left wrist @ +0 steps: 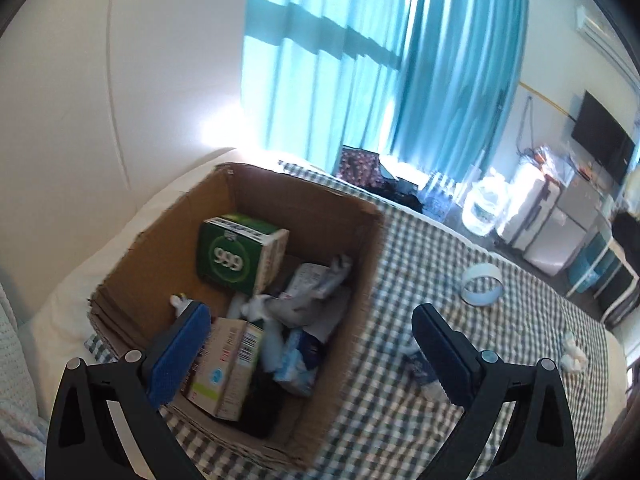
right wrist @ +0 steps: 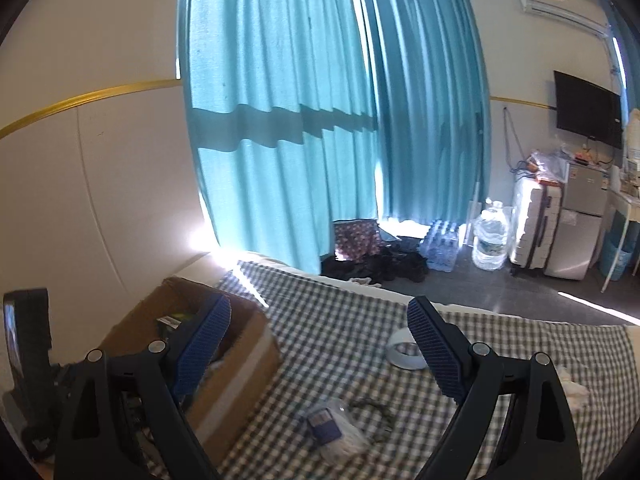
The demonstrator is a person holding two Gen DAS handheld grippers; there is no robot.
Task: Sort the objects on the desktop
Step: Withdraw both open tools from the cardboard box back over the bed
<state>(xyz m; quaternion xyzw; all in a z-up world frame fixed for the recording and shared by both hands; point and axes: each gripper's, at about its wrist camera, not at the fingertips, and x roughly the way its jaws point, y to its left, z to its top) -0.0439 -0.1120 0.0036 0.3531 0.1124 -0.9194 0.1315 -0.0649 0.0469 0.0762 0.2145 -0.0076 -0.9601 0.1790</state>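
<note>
The left claw (left wrist: 312, 344) is spread wide and holds nothing. It hovers over the near right corner of a cardboard box (left wrist: 168, 248), with 1 blue pad above the box contents and the other above the checked cloth. The right claw (right wrist: 318, 344) is also spread wide and empty, hovering above the checked cloth (right wrist: 328, 320) that covers a bed.

Inside the box, seen from the left wrist view, several things already lie sorted: a green carton marked 999 (left wrist: 236, 252) at 12 o'clock, a beige carton with a barcode (left wrist: 228, 372) at 6 o'clock, crumpled grey and white packets (left wrist: 308, 288) at 2 o'clock, and a light blue packet (left wrist: 298, 364) at 4 o'clock.

Outside the box, things still wait on the cloth. A small dark blue packet in clear wrap (right wrist: 324, 426) lies at 6 o'clock below the right claw, near the box's right wall. A white tape roll (left wrist: 482, 284) lies at 2 o'clock from the left claw, well apart from the box. Crumpled white tissue (left wrist: 574, 354) lies at 3 o'clock near the cloth's edge. A thin dark loop, perhaps a cord, sits just beside the blue packet, but blur makes it hard to identify.

The task looks more than half done, with about 3 or 4 loose items left to gather.
</note>
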